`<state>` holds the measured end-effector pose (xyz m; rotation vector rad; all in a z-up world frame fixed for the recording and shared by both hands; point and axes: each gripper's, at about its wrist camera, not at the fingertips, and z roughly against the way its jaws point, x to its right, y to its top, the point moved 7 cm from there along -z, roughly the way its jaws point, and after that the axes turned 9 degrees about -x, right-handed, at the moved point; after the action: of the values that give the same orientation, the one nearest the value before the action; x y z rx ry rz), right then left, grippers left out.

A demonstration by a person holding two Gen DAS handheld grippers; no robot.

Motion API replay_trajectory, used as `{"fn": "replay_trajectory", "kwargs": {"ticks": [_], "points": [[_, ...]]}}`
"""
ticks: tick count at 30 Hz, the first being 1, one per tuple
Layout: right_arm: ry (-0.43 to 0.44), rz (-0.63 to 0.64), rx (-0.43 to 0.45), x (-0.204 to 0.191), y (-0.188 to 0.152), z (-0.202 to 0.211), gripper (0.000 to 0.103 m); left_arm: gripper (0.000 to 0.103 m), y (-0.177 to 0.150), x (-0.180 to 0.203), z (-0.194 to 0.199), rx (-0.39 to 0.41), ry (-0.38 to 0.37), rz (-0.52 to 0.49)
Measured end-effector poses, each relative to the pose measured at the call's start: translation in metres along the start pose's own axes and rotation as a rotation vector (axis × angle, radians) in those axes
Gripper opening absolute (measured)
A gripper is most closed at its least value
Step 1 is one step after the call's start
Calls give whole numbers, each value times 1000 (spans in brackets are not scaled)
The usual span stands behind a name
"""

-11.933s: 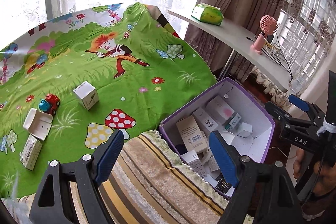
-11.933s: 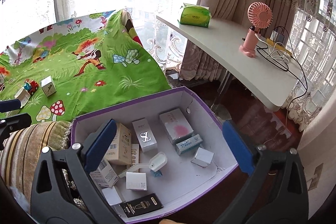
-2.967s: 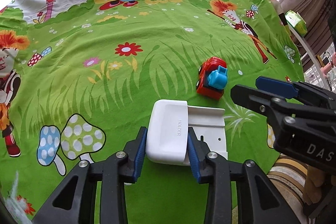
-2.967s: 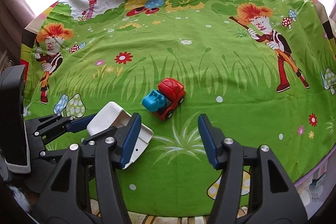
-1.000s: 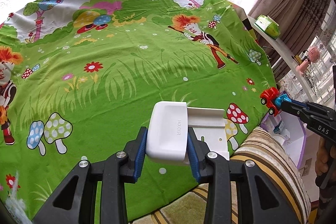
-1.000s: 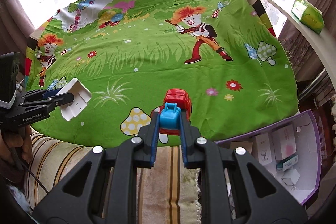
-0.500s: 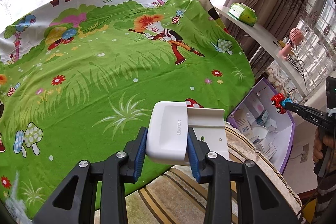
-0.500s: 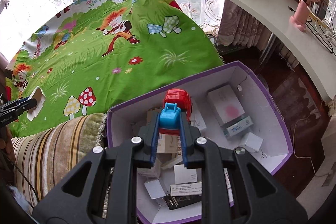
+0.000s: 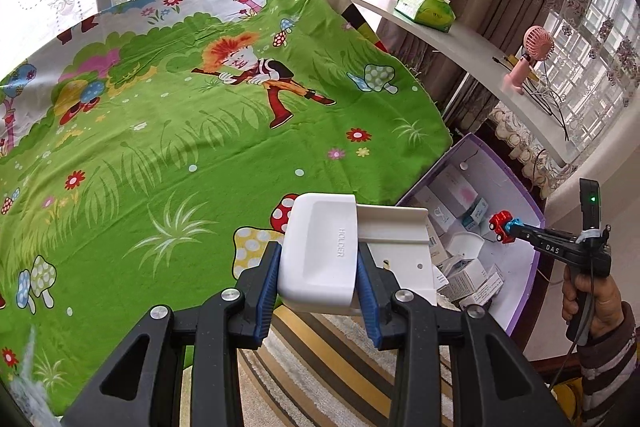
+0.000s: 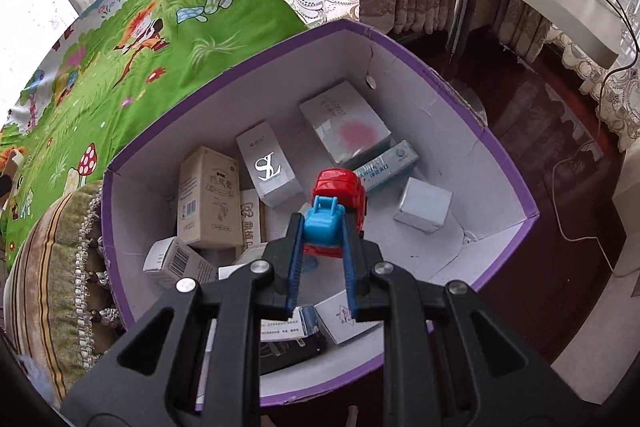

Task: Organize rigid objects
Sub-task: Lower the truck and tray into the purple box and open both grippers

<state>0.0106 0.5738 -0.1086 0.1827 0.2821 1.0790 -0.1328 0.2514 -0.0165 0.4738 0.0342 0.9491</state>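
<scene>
My left gripper (image 9: 318, 255) is shut on a white plastic holder (image 9: 320, 259), carried above the edge of the green cartoon cloth (image 9: 180, 147) and a striped cushion (image 9: 340, 355). My right gripper (image 10: 322, 223) is shut on a red and blue toy truck (image 10: 334, 205) and hangs over the inside of the purple-rimmed white box (image 10: 500, 163). The left wrist view shows that same truck (image 9: 500, 226) at the tip of the right gripper (image 9: 514, 229) above the box (image 9: 524, 187). Several small cartons (image 10: 210, 195) lie in the box.
A white shelf (image 9: 480, 55) along the window carries a green tissue pack (image 9: 426, 9) and a pink fan (image 9: 530, 61) with cables. Curtains hang behind it. Dark wooden floor (image 10: 540, 99) lies right of the box. A person's hand (image 9: 588, 295) grips the right tool.
Both grippers have swung right from the cloth toward the box. The right one now hangs lower, over the box's middle, with the truck. The left one still carries the holder.
</scene>
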Motion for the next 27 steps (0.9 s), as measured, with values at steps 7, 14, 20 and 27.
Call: {"fn": "replay_trajectory", "kwargs": {"ticks": [7,14,20,27], "points": [[20,12,-46,6,-8,-25,22,37,3,33,-10,-29,-4,-53],[17,31,-65,8,-10,-37,22,37,4,65,-19,-47,-21,-102],[12,30,-67,10,-9,-35,22,37,1,93,-30,-69,-37,-143],[-48,4,14,22,-4,1,57,37,-11,130,-43,-106,-95,-196]]}}
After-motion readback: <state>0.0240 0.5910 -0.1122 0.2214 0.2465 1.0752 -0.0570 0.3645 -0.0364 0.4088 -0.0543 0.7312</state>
